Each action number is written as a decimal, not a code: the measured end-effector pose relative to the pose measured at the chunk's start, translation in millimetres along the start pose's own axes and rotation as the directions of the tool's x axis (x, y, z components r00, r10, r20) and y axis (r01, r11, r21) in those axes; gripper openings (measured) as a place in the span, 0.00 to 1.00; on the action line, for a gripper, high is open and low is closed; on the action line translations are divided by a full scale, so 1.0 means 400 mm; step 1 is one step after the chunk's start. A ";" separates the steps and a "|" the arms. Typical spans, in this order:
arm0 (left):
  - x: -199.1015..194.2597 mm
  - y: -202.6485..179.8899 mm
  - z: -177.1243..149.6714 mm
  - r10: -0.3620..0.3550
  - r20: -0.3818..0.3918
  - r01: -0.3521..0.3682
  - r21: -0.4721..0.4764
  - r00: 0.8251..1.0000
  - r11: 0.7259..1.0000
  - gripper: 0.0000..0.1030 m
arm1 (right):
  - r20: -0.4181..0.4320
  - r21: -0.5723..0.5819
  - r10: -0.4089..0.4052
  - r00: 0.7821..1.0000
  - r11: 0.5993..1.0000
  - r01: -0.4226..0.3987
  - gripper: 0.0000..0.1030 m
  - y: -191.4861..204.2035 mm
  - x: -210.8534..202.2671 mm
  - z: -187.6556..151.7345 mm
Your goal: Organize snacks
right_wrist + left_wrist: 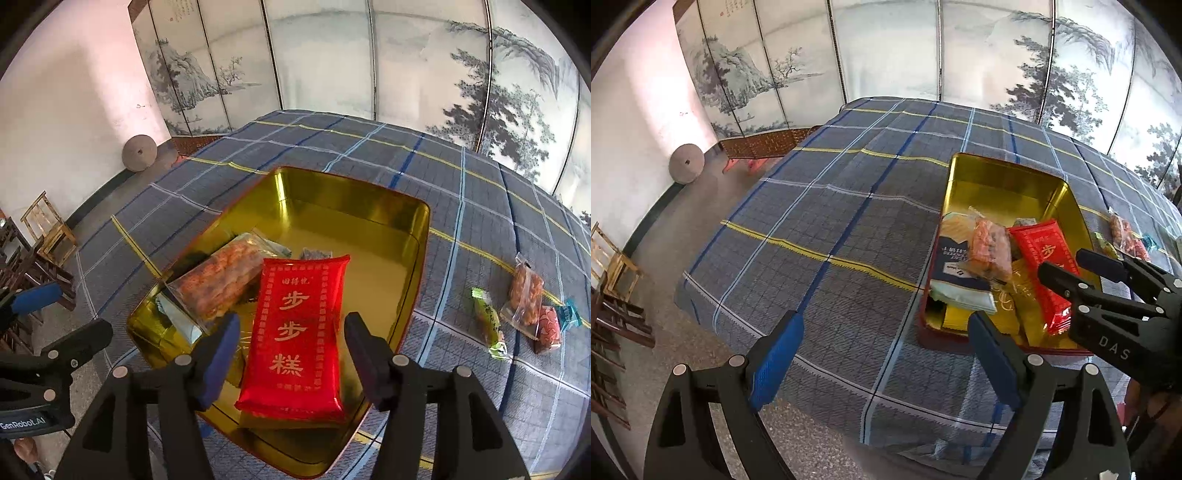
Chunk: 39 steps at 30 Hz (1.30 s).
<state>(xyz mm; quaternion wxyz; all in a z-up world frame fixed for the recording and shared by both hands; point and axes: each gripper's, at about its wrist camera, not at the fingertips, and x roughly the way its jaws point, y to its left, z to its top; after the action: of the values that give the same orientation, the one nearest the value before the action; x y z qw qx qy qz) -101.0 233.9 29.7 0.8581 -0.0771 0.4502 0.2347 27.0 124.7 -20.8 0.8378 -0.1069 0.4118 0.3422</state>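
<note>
A gold tin (369, 206) (997, 177) stands on the checked tablecloth. In it lie a red cake packet (299, 332) (1045, 254), a clear bag of orange snacks (218, 284) (991, 247) and other packets. My right gripper (291, 347) is open, its jaws either side of the red packet's near end, just above it. It also shows in the left wrist view (1071, 264). My left gripper (882, 354) is open and empty, over the cloth left of the tin.
Several loose snacks lie on the cloth right of the tin: a green packet (487, 325), a clear bag of orange snacks (524, 291), a red packet (546, 328) and a teal one (570, 314). A folding screen (332, 55) stands behind the table; wooden chairs (48, 229) at left.
</note>
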 end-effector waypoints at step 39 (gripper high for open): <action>0.040 -0.405 0.113 -0.138 0.009 0.131 0.242 0.990 0.961 0.86 | -0.006 0.303 -0.318 0.948 0.903 0.305 0.58 -0.738 -0.068 -0.077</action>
<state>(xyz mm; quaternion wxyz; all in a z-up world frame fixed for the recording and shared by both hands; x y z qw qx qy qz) 16.4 112.6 30.4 0.8808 0.0002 0.4580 0.1205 191.7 -121.9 -50.1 0.8969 -0.0354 0.4180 0.1399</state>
